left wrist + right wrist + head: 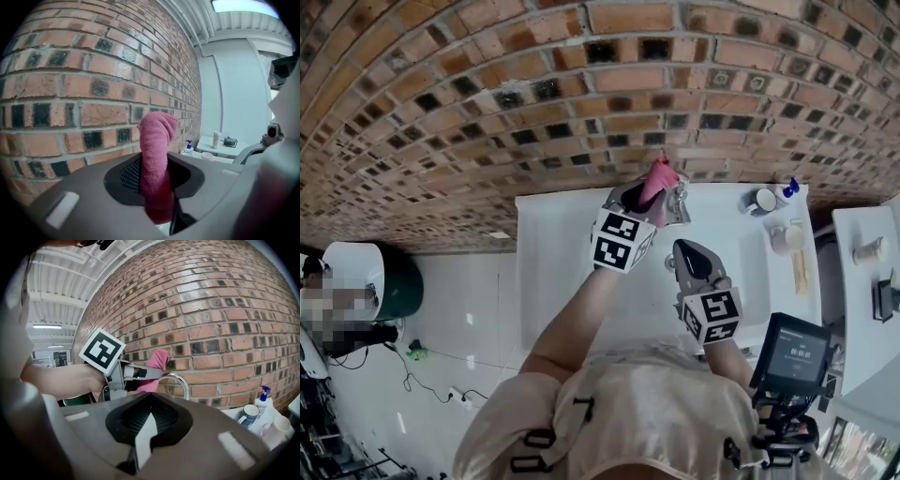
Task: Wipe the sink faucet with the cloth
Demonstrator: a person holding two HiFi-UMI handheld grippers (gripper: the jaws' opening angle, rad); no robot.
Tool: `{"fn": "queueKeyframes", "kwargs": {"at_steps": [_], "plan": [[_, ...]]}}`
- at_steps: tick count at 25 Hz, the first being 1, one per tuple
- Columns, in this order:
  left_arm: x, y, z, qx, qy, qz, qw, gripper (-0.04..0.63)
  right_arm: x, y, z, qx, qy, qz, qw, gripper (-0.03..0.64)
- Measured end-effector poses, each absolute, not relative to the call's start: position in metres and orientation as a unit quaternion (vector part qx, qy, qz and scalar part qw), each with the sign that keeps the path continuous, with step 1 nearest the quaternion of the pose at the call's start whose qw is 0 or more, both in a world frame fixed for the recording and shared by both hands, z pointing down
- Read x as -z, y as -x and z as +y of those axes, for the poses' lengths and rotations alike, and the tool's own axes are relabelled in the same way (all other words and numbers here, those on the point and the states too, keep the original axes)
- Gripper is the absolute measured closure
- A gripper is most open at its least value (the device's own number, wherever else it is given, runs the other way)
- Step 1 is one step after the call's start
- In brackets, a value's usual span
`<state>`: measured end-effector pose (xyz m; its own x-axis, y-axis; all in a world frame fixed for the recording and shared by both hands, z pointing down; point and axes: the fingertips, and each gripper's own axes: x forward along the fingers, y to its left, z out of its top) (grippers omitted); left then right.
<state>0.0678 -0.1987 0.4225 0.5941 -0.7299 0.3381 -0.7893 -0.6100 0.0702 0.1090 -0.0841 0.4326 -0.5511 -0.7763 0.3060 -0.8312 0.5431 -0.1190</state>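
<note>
**Pink cloth held at the faucet, ready for a wipe**

The left gripper (pixel 642 194) has its fingers (pixel 140 372) clenched on a bunched pink cloth (pixel 154 154). The cloth stands up from them just beside the chrome faucet (pixel 182 380), at the back edge of the white tabletop (pixel 548 234) by the brick wall. Whether cloth and metal touch is unclear. A good wipe likely means pressing the cloth's free end onto the spout's curve and dragging along it with a firm grip. The right gripper (pixel 694 255) hovers nearer the front edge, fingers closed together, empty.

Bright, even light, fisheye-curved edges, dark corners
</note>
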Motion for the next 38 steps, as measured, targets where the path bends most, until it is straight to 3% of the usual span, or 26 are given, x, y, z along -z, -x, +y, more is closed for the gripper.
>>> {"fn": "queueKeyframes", "kwargs": {"at_steps": [15, 23, 27, 33, 38], "plan": [[-0.508, -0.125, -0.218, -0.214, -0.876, -0.398, 0.167, 0.485, -0.456, -0.175, -0.090, -0.153, -0.500, -0.844, 0.122, 0.629], [-0.570, -0.114, -0.223, -0.265, -0.851, -0.411, 0.194, 0.485, -0.460, -0.189, -0.097, -0.157, -0.504, -0.840, 0.124, 0.629], [-0.549, -0.118, -0.215, -0.238, -0.859, -0.410, 0.192, 0.485, -0.459, -0.191, -0.101, -0.157, -0.506, -0.840, 0.120, 0.629], [-0.456, -0.106, -0.198, -0.119, -0.880, -0.434, 0.154, 0.485, -0.452, -0.169, -0.099, -0.148, -0.482, -0.855, 0.118, 0.629], [-0.447, -0.083, -0.204, -0.121, -0.868, -0.458, 0.151, 0.485, -0.449, -0.149, -0.093, -0.144, -0.460, -0.868, 0.120, 0.629]]}}
